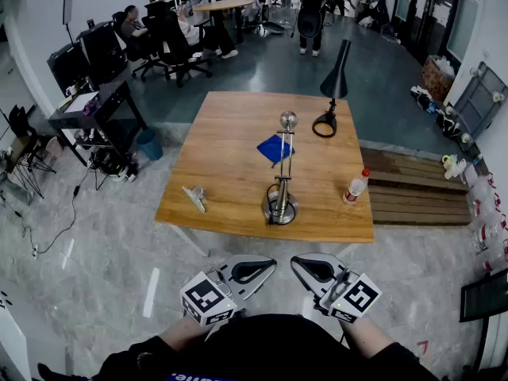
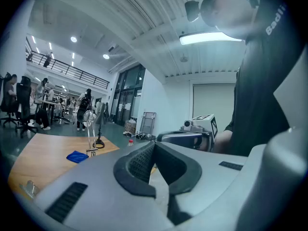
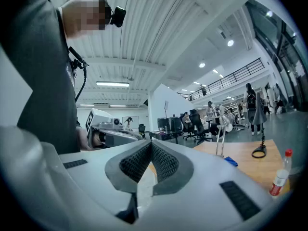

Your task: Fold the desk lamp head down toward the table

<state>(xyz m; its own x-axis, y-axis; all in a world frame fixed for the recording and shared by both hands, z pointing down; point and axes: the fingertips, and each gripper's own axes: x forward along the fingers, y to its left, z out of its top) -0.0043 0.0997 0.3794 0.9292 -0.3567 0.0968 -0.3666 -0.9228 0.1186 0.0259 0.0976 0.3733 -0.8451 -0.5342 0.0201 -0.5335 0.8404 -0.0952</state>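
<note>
A silver desk lamp (image 1: 280,189) stands upright on a round base near the front of the wooden table (image 1: 230,133), its small head (image 1: 287,120) at the top of the arm. A black desk lamp (image 1: 334,86) with a cone head stands at the far right edge. Both grippers hover side by side in front of the table's near edge, well short of either lamp. My left gripper (image 1: 266,266) (image 2: 154,147) is shut with nothing in it. My right gripper (image 1: 302,264) (image 3: 150,146) is likewise shut and empty. The silver lamp (image 2: 91,134) (image 3: 221,137) shows small in both gripper views.
A blue cloth (image 1: 275,148) lies behind the silver lamp. A red-capped bottle (image 1: 356,186) stands at the table's right front, and a small clear object (image 1: 194,197) lies at the left front. Wooden pallets (image 1: 413,189) lie to the right; people and office chairs (image 1: 171,42) are beyond.
</note>
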